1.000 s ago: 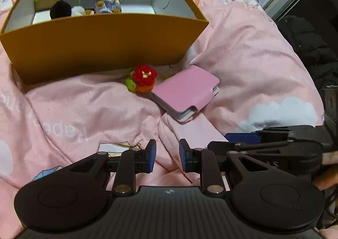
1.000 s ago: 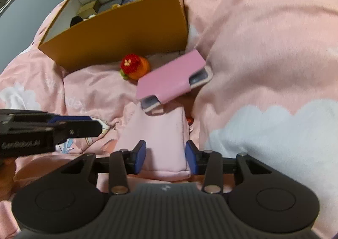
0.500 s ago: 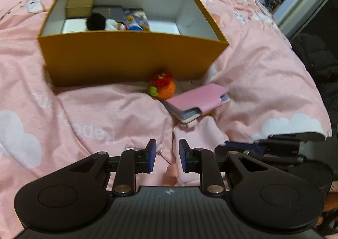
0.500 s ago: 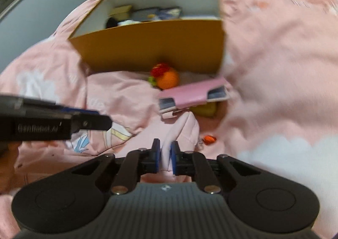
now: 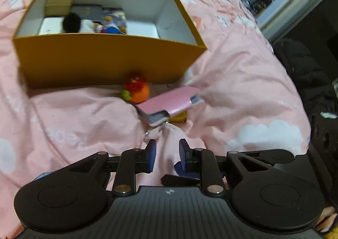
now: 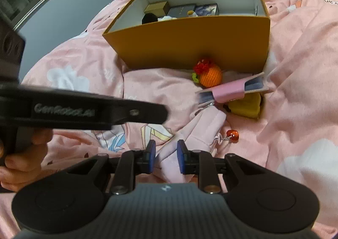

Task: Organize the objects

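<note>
A pale pink fabric pouch (image 6: 200, 127) with a red bead charm (image 6: 232, 133) lies on the pink bedding. My right gripper (image 6: 166, 157) is shut on its near end. My left gripper (image 5: 167, 154) is open with the same pouch (image 5: 169, 146) between its fingers, not gripped. Beyond the pouch lie a pink card wallet (image 6: 230, 91), a yellow object (image 6: 246, 105) under it, and an orange crocheted toy with a red top (image 6: 208, 74). The orange cardboard box (image 6: 190, 42) stands behind and holds several small items. The box (image 5: 105, 59), wallet (image 5: 173, 101) and toy (image 5: 137, 91) also show in the left wrist view.
Pink bedding with white clouds (image 6: 295, 112) covers everything. The left gripper's arm (image 6: 84, 110) and the hand holding it cross the left of the right wrist view. A grey wall (image 6: 52, 6) is at far left; dark clothing (image 5: 306, 74) lies off the bed at right.
Both grippers pulled back and up from the box. The right gripper closed on the pink pouch and lifted its near end. The left gripper moved over the pouch.
</note>
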